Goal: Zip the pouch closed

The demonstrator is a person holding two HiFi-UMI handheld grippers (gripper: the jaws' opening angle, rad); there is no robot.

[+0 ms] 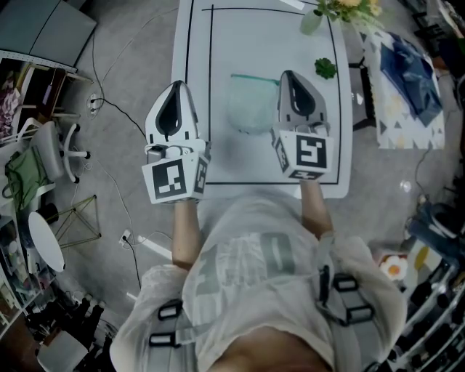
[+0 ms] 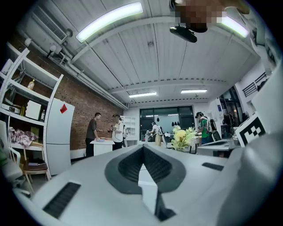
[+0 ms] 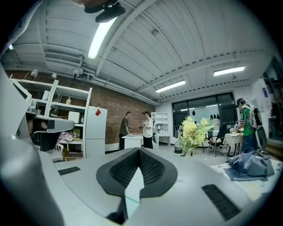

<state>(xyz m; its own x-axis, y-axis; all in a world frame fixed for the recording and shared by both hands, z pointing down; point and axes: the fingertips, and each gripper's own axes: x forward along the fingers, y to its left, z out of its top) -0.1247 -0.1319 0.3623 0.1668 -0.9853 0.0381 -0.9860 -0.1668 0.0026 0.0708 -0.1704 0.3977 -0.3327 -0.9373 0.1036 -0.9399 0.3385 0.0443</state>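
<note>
A pale green pouch (image 1: 251, 107) lies flat on the white table (image 1: 196, 87), with its teal zipper edge along the far side. My left gripper (image 1: 176, 85) hovers over the table's left edge, left of the pouch, jaws shut on nothing. The right gripper (image 1: 285, 74) hangs just right of the pouch, also shut and empty. Both point level across the room, above the table. In the left gripper view the left gripper (image 2: 142, 147) has its dark pads (image 2: 154, 165) pressed together. The right gripper (image 3: 138, 151) looks the same in the right gripper view. Neither gripper view shows the pouch.
A small green object (image 1: 325, 68) and a vase of flowers (image 1: 349, 9) stand at the table's far right. A blue cloth (image 1: 410, 73) lies on a patterned mat to the right. A chair (image 1: 51, 149) and stool (image 1: 43, 240) stand left. People (image 2: 93, 132) stand far off.
</note>
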